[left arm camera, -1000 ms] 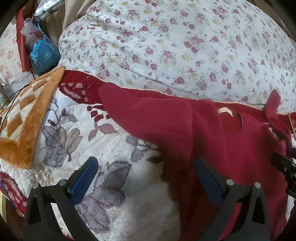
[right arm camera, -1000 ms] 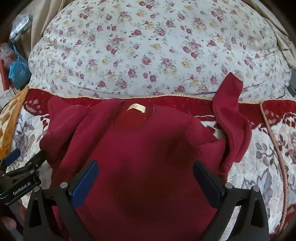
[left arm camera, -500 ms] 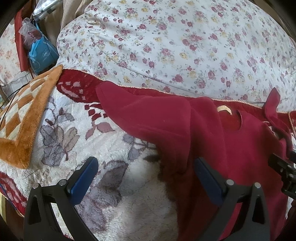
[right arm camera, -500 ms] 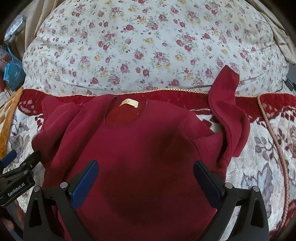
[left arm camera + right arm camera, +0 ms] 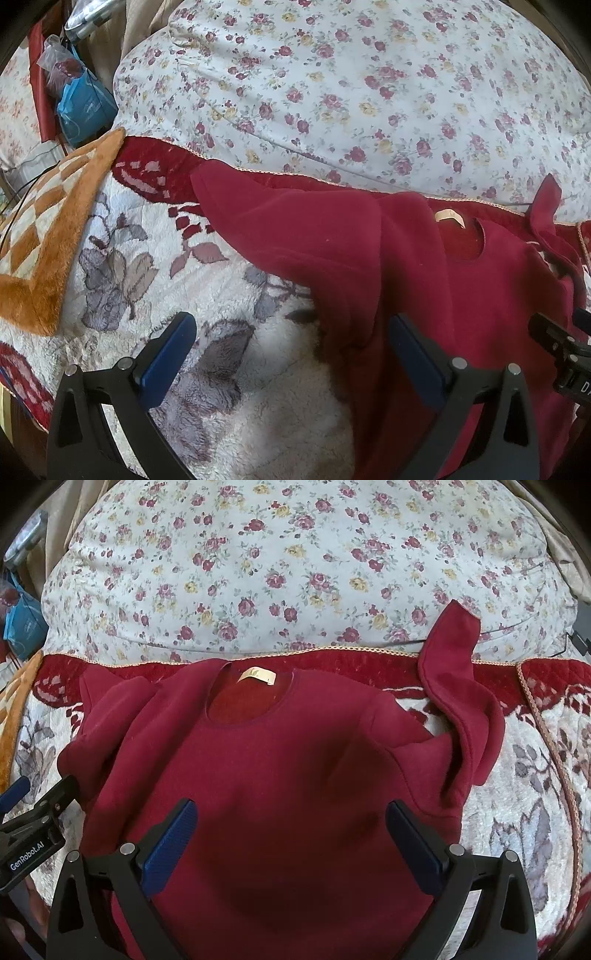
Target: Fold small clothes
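Maroon sweatshirt [image 5: 280, 775] lies collar-away, long axis straight ahead of right claw [image 5: 291, 845]; left claw [image 5: 291, 360] straddles its left edge. Both claws released, grasping nothing.

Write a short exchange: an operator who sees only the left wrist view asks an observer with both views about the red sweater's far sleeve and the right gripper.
Operator: From here the sweater's far sleeve is just a sliver at the edge. How does it lie?
Observer: It bends back up from the shoulder, and its cuff rests on the floral cushion.
Operator: And the right gripper? I see only one tip of it.
Observer: It is open, its jaws wide over the sweater's body, gripping nothing.
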### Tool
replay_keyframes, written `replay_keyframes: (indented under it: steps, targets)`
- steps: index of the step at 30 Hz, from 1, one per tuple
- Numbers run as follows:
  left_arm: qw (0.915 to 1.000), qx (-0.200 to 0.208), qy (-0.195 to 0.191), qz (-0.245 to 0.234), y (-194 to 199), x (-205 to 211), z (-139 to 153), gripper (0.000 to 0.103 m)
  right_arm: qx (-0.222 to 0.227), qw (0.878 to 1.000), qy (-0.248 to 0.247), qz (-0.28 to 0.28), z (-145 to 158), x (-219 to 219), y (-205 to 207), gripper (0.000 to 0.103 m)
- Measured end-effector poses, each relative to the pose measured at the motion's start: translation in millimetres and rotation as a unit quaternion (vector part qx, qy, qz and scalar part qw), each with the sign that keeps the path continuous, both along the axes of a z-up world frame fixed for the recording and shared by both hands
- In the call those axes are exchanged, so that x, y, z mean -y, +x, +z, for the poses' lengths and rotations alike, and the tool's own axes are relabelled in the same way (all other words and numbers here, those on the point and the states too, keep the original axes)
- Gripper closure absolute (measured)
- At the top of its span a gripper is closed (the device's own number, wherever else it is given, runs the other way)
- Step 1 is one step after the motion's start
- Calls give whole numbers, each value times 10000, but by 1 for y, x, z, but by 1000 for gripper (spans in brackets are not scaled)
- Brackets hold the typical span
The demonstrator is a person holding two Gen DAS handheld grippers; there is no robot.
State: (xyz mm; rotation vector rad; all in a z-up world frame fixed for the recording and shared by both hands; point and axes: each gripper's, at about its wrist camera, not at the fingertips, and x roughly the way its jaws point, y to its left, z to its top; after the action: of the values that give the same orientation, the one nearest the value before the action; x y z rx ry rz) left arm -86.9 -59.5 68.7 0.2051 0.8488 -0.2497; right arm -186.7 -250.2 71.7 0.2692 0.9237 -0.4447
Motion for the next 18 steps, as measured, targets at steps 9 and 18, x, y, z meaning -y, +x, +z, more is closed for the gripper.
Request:
replay_keyframes:
  steps: [9,18]
  targets:
    - [10000,-16,69,23,3,-2,-2,0,-26,10000,32,-41,-2,3,0,0]
    - [9999,-60,90,70,6,-4,-2,0,-120,9999,28,15,-6,-1,3,0]
